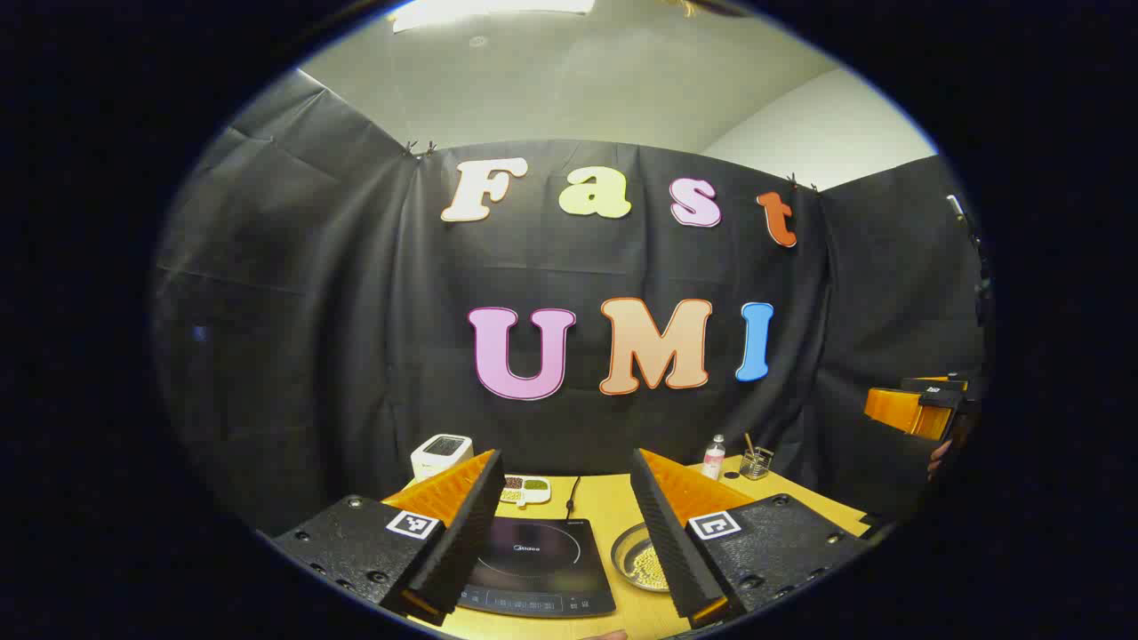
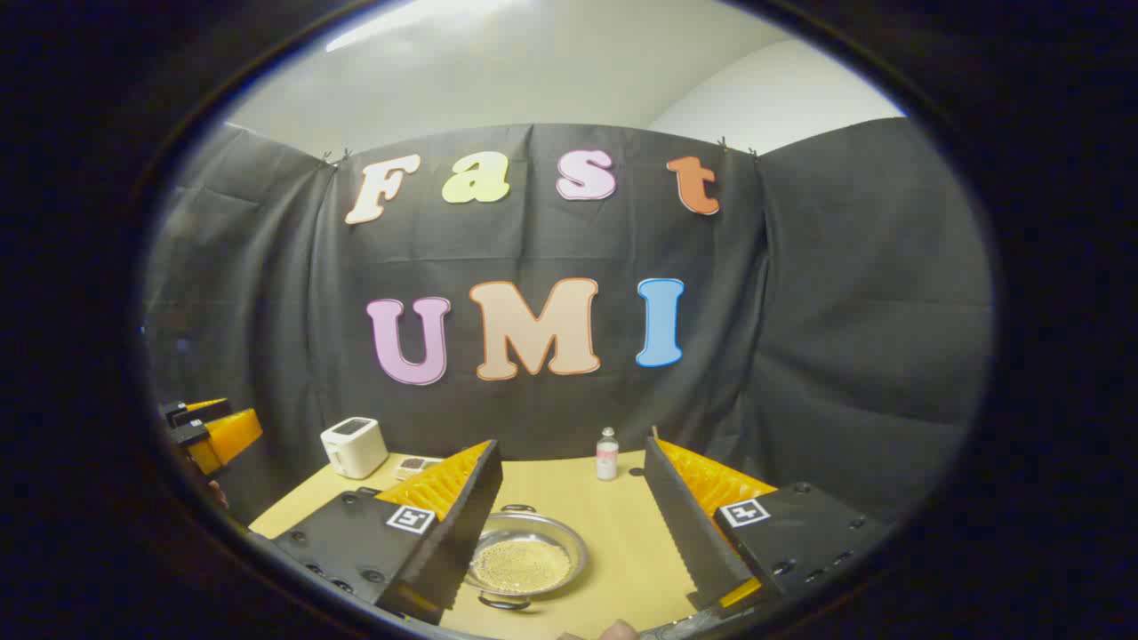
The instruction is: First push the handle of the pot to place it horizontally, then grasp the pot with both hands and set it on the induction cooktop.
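So far: nothing of the task appears done; both steps look left to do.
Pot: the pot [image 2: 524,560] sits on the yellow surface [image 2: 622,533], filled with small pale beads; it lies just beside the cooktop, not on it.
Handles: small loop handles show at its near and far rim in the right gripper view; how they must turn is hard to judge.
Induction cooktop: the induction cooktop [image 1: 538,564] lies bare to the pot's left.
Left hand-held gripper: the left hand-held gripper [image 1: 566,542] hovers above the cooktop, fingers spread apart, gripping nothing.
Right hand-held gripper: the right hand-held gripper [image 2: 569,524] hangs over the pot, fingers apart, touching nothing.
Behind: a small bottle [image 2: 607,454] and a white appliance [image 2: 354,447] stand near the wall.
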`<state>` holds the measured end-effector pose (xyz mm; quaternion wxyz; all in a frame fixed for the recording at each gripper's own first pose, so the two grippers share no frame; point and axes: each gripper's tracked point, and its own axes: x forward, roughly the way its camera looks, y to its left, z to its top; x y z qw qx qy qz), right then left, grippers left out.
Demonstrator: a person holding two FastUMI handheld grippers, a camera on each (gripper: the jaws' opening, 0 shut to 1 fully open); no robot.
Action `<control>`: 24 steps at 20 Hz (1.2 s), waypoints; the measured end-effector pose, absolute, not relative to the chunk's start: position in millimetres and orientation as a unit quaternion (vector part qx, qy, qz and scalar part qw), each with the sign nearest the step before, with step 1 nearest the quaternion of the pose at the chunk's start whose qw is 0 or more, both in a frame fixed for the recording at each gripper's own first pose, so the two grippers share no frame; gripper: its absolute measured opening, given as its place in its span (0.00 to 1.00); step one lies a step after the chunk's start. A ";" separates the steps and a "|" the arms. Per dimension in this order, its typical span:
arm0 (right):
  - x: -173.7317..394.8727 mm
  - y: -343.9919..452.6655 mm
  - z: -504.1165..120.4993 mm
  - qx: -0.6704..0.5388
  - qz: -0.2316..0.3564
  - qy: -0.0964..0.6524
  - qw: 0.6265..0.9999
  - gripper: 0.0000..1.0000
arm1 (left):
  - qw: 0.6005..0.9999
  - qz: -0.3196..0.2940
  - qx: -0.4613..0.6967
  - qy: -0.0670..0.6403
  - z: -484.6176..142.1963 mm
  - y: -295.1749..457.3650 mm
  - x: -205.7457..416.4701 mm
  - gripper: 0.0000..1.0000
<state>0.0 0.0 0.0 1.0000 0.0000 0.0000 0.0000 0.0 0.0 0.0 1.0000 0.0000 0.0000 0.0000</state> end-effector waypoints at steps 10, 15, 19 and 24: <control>8.8 -4.9 -14.4 0.019 0.032 0.025 0.999 0.92 | 0.999 0.035 0.019 0.006 6.8 -9.4 -21.2 0.86; 15.3 8.5 -19.5 0.012 0.046 0.033 0.998 0.88 | 0.999 0.044 0.018 0.009 7.2 -2.0 -20.1 0.86; 21.2 24.4 -30.7 0.011 0.056 0.056 0.997 0.65 | 0.999 0.042 0.014 0.005 6.8 5.5 -15.9 0.86; 25.0 41.5 -49.3 0.000 0.049 0.078 0.996 0.20 | 1.000 0.029 0.005 0.004 1.6 16.1 -2.6 0.86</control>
